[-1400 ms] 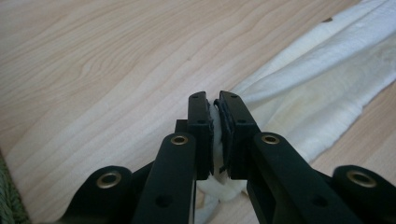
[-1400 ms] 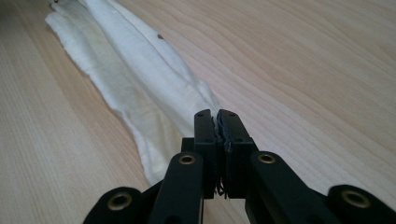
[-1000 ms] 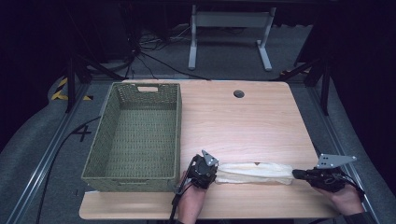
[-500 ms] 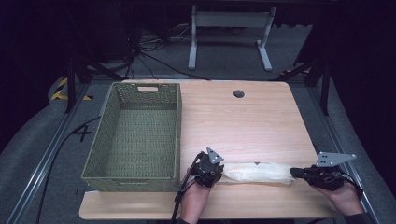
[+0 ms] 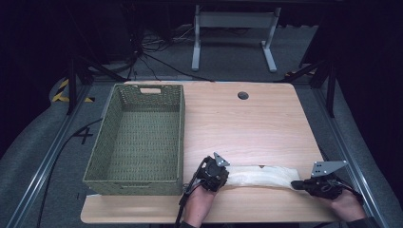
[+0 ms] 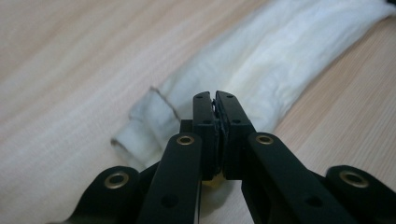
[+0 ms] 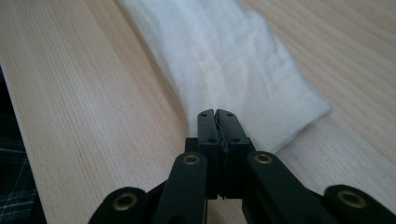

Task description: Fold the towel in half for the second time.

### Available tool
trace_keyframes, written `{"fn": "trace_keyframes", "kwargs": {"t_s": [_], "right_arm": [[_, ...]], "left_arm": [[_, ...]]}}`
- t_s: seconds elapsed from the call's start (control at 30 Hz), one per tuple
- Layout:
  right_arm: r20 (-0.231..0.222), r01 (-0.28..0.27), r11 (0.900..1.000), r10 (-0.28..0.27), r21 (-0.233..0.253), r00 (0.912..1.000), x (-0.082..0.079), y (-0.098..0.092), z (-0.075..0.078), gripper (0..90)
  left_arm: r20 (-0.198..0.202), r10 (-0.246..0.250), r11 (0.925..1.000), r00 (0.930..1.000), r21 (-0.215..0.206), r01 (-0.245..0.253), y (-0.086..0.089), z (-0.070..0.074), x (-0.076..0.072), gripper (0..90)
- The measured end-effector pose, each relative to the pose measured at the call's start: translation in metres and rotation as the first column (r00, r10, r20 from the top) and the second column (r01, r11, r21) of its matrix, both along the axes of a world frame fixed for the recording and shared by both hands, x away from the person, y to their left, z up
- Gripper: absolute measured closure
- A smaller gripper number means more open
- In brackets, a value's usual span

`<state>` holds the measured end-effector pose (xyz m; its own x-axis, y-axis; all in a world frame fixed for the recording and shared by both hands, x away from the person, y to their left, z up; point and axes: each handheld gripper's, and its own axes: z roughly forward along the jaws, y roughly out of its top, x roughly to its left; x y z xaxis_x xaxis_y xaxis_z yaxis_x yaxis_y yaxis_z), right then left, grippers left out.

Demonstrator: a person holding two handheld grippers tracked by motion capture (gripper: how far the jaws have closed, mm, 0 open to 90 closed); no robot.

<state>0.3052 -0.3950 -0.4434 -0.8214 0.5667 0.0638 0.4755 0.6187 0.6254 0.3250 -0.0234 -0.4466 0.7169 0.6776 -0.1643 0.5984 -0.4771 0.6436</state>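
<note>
A white cloth (image 5: 259,175), folded into a long narrow strip, lies along the table's front edge between my two grippers. My left gripper (image 5: 223,172) is at its left end. In the left gripper view its jaws (image 6: 215,96) are pressed together over the near edge of the cloth (image 6: 280,60), whose rolled end (image 6: 140,126) shows just left of them. My right gripper (image 5: 295,184) holds the strip's right end. In the right gripper view that gripper (image 7: 215,113) is shut on the corner of the cloth (image 7: 233,60).
A green woven basket (image 5: 110,142), with nothing inside, stands on the left part of the wooden table (image 5: 247,128). A round cable hole (image 5: 243,95) is near the far edge. Dark floor, cables and a metal stand (image 5: 233,33) lie beyond the table.
My left gripper has moved a little to the right and my right gripper a little to the left. The cloth strip between them is now shorter and slightly bowed.
</note>
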Motion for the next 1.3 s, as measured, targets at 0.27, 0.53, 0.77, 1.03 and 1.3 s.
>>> {"fn": "trace_keyframes", "kwargs": {"t_s": [0.27, 0.53, 0.77, 1.03, 1.3], "right_arm": [[0.055, 0.023, 0.997, -0.019, -0.071, 0.9983, 0.010, 0.000, -0.001, 90.0], [0.077, 0.046, 0.999, -0.047, 0.011, 0.9959, 0.013, 0.002, 0.009, 89.8], [0.069, -0.013, 0.999, 0.011, 0.036, 0.9975, 0.008, 0.025, 0.010, 89.8], [0.059, -0.059, 0.996, 0.055, 0.060, 0.9967, 0.011, 0.052, 0.007, 89.8], [0.025, -0.071, 0.998, 0.071, 0.001, 0.9972, 0.013, 0.072, -0.004, 89.8]], "left_arm": [[0.035, -0.023, 0.9982, 0.9991, 0.057, 0.021, 0.000, -0.008, -0.006, 89.1], [0.038, -0.032, 0.9988, 0.9987, 0.038, 0.031, -0.005, 0.008, -0.001, 88.9], [0.048, -0.110, 0.9937, 0.9928, -0.018, 0.111, -0.013, 0.029, 0.025, 89.0], [0.056, -0.229, 0.9724, 0.9719, 0.062, 0.225, -0.026, 0.023, 0.051, 88.2], [0.032, -0.265, 0.9578, 0.9636, 0.123, 0.260, -0.036, 0.006, 0.056, 87.3]]}}
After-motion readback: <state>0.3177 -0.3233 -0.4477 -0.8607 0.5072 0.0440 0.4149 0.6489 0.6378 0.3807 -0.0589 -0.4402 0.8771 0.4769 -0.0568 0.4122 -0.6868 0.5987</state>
